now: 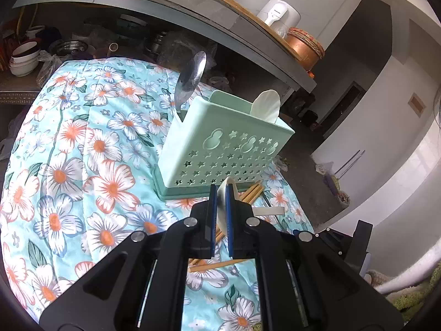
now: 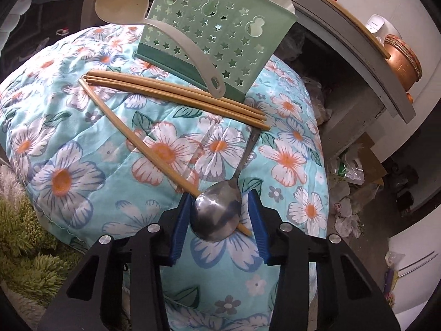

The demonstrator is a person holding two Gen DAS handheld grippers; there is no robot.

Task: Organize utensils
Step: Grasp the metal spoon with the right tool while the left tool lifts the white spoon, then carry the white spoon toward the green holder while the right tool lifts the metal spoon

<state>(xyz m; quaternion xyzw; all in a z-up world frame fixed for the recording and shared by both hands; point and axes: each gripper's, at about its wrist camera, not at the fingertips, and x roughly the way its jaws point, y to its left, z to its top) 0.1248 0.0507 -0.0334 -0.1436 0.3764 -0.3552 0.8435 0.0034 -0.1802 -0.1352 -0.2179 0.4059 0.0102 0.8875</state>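
Now the right gripper [image 2: 219, 215] is holding its fingers apart around the steel spoon [image 2: 216, 215] bowl. Smooth and stiff, it is probably slipping easily; the handle seems safer. The left gripper [image 1: 220, 215] is clamping the white paddle [image 1: 224, 207].

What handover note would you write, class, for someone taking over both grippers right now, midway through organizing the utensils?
Left gripper: shut on the white rice paddle, held in the air in front of the green utensil holder.
Right gripper: open, jaws either side of the bowl of the metal spoon lying on the floral cloth; not gripped yet.
Done: another metal spoon and a white scoop stand in the holder.
Left: holder the paddle and the spoon, then the three chopsticks and the single chopstick, whose tip lies under the spoon bowl.
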